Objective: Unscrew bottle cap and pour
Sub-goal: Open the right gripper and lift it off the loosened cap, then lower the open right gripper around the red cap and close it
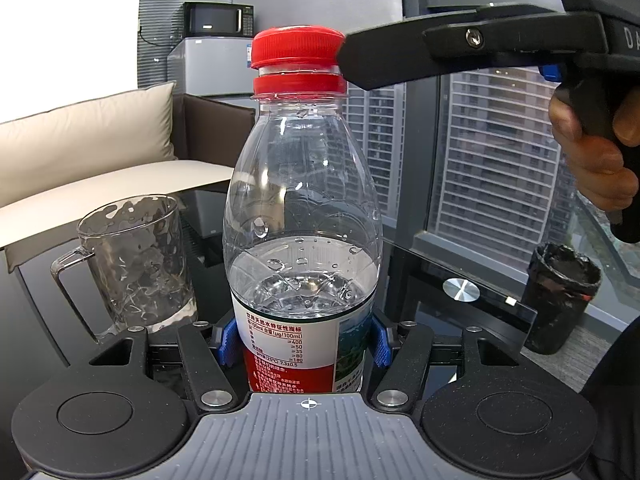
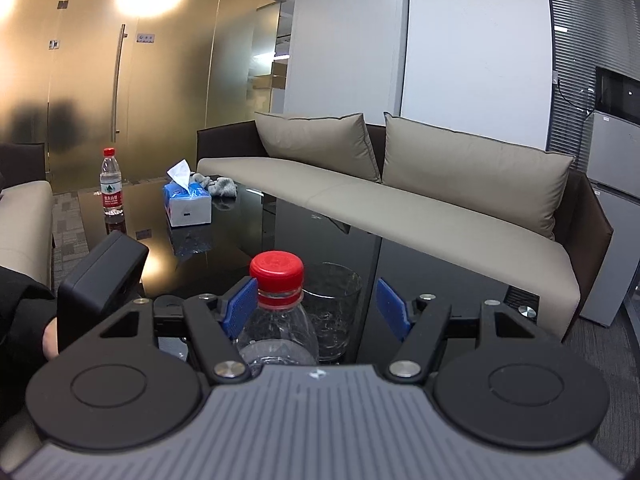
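Note:
A clear water bottle [image 1: 304, 208], about a third full, stands upright on the black glass table [image 1: 420, 272]. My left gripper [image 1: 303, 344] is shut on its labelled lower body, blue pads on both sides. The red cap [image 1: 297, 47] sits on the neck, raised a little above its red ring. My right gripper [image 2: 318, 308] is open around the cap [image 2: 276, 270]; its left pad [image 2: 240, 306] is close beside the cap, the right pad stands well off. In the left wrist view one of its fingers [image 1: 440, 54] reaches the cap from the right. An empty glass mug [image 1: 132, 268] stands left of the bottle.
A black bin [image 1: 560, 296] stands on the floor beyond the table's right edge. A second water bottle [image 2: 111, 182], a tissue box [image 2: 187, 202] and a grey cloth [image 2: 218, 186] sit at the table's far end. A beige sofa [image 2: 400, 200] runs along the table.

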Tool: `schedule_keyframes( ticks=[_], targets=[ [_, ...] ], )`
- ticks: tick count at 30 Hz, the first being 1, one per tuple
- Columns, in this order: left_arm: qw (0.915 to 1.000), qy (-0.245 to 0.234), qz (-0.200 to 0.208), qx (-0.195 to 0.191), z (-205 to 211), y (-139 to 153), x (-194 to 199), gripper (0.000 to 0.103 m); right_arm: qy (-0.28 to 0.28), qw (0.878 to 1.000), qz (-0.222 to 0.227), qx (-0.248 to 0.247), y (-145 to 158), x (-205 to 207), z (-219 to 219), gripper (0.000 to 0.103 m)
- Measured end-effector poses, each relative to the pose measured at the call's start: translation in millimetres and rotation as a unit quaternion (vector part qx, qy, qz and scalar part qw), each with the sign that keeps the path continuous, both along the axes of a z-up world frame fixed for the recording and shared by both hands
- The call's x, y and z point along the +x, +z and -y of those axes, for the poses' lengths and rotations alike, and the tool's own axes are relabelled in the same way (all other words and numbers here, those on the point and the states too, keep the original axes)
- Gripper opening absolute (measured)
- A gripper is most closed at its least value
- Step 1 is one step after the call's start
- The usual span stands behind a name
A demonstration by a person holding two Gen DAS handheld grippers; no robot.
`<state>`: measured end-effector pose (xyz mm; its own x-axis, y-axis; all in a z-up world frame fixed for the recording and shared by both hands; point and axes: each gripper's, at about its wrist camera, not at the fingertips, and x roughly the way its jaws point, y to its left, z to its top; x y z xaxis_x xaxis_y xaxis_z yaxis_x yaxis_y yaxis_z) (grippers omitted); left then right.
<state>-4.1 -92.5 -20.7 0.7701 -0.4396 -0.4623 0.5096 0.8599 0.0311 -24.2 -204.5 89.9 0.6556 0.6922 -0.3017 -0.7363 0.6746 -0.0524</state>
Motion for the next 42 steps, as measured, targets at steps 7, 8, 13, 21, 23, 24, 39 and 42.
schedule_keyframes(
  ticks=[7, 8, 13, 21, 23, 24, 39, 42],
  targets=[
    [1.0, 0.003, 0.0, -0.001, 2.8, 0.5, -0.7, 0.057, -0.048, 0.99, 0.005, 0.129, 4.8, -11.1, 11.2, 0.069],
    [1.0, 0.003, 0.001, -0.001, 2.9, 0.4, -0.8, 0.057, -0.068, 0.988, 0.008, 0.135, 3.3, -12.0, 8.1, 0.071],
    [1.0, 0.003, 0.004, -0.002, 3.6, -0.5, -1.0, 0.057, -0.136, 0.982, 0.035, 0.122, -2.6, -19.4, -12.3, 0.077],
    [1.0, 0.006, 0.004, -0.003, 7.7, -0.9, 6.3, 0.057, -0.148, 0.982, 0.027, 0.109, -6.4, -31.1, -25.7, 0.087],
    [1.0, 0.006, 0.005, -0.004, 9.6, -1.4, 7.5, 0.057, -0.152, 0.983, 0.022, 0.102, -7.0, -29.3, -31.0, 0.087],
    [1.0, 0.006, 0.005, -0.004, 9.7, -1.7, 8.2, 0.057, -0.154, 0.983, 0.021, 0.1, -7.7, -27.3, -31.8, 0.087],
    [0.9999, 0.008, 0.009, -0.007, 10.7, -9.5, 10.9, 0.057, -0.156, 0.983, 0.008, 0.101, -9.2, -21.7, -33.3, 0.087],
    [0.9999, 0.008, 0.01, -0.007, 10.7, -10.1, 11.4, 0.057, -0.153, 0.984, 0.012, 0.093, -9.1, -23.0, -35.7, 0.078]
  ],
)
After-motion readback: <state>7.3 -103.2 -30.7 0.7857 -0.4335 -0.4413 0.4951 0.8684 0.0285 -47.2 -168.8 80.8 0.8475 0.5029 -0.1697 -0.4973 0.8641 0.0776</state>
